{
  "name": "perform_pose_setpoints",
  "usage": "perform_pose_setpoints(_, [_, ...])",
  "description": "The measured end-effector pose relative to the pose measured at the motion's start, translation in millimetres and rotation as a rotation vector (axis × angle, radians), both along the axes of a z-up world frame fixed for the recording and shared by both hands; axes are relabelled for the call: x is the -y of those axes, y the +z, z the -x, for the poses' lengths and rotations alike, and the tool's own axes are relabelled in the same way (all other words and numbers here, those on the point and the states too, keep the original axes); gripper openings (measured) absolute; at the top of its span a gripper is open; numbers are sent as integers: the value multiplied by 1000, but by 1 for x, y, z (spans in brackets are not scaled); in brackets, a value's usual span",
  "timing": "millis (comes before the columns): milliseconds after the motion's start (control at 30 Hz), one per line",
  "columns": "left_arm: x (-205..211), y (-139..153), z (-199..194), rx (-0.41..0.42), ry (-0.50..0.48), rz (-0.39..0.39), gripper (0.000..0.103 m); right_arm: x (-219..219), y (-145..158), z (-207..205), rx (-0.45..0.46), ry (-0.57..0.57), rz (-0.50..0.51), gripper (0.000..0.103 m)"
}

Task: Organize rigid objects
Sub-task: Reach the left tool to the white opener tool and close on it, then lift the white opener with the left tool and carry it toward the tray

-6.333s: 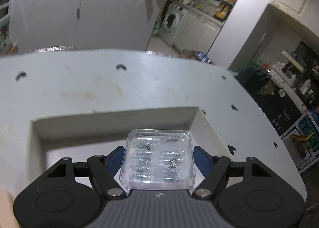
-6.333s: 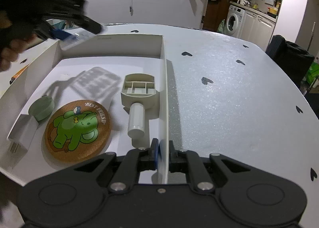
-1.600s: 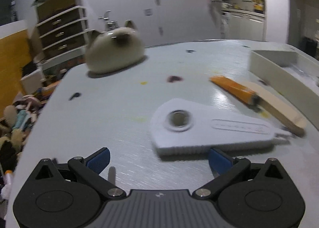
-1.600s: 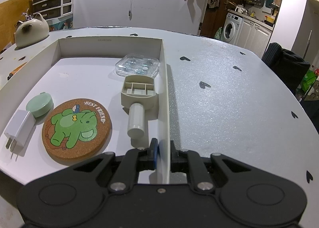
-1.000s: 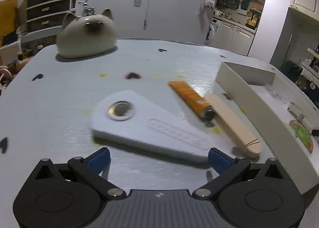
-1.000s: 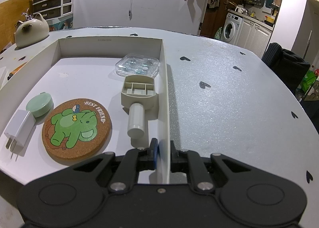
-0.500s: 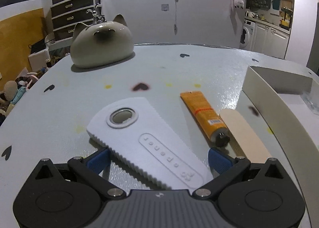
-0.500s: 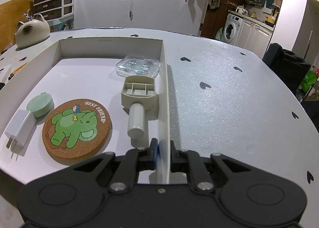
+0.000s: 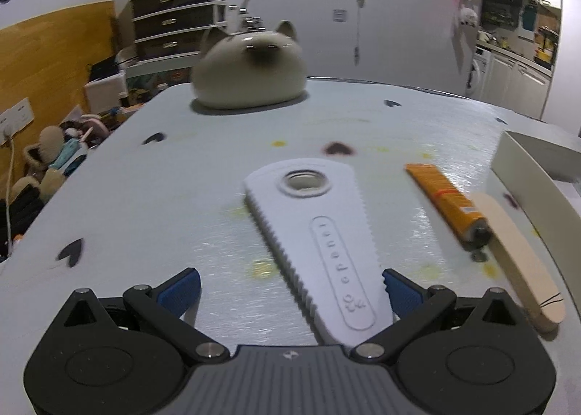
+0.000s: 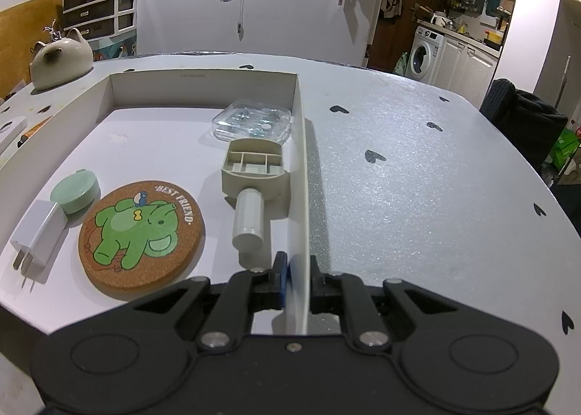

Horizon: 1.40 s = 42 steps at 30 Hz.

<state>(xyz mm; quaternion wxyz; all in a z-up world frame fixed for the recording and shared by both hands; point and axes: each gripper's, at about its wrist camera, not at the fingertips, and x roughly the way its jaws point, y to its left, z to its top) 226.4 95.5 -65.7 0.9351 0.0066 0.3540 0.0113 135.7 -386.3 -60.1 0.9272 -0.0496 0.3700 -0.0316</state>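
In the left wrist view my left gripper (image 9: pixel 290 288) is open, its blue pads either side of the narrow end of a white serrated opener (image 9: pixel 319 233) lying flat on the table. An orange tube (image 9: pixel 446 200) and a pale wooden stick (image 9: pixel 515 255) lie to its right, next to the white tray's wall (image 9: pixel 537 182). In the right wrist view my right gripper (image 10: pixel 296 280) is shut on the tray's right wall (image 10: pixel 303 175). The tray holds a clear case (image 10: pixel 254 121), a beige handled piece (image 10: pixel 252 179), a cork elephant coaster (image 10: pixel 141 226), a green round case (image 10: pixel 76 190) and a white plug (image 10: pixel 38 233).
A cream cat-shaped pot (image 9: pixel 250 66) stands at the table's far side; it also shows in the right wrist view (image 10: pixel 60 59). The table edge drops off to the left over clutter on the floor (image 9: pixel 47 168). A dark chair (image 10: pixel 523 121) stands beyond the table's right edge.
My left gripper let go of the clear case in the tray, swung left to the table and has closed in on the opener, whose narrow end now lies between the pads. The right gripper has not moved.
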Motion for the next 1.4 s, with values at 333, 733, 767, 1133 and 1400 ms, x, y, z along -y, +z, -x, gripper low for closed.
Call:
perform_pose_setpoints(333, [7, -2, -21, 41, 40, 0, 98, 0, 0, 0, -3, -1, 4, 12])
perform_pose_setpoints(733, [7, 0, -25, 87, -26, 22, 68, -1, -1, 0, -2, 0, 3, 12])
perform_pose_setpoints(767, [6, -1, -24, 89, -32, 25, 68, -1, -1, 0, -2, 0, 3, 12])
perform_pose_setpoints(1133, [11, 16, -12, 91, -94, 92, 68, -1, -1, 0, -3, 0, 3, 12])
perform_pose_setpoints(1400, [33, 43, 5, 158, -203, 127, 68, -1, -1, 0, -3, 0, 3, 12])
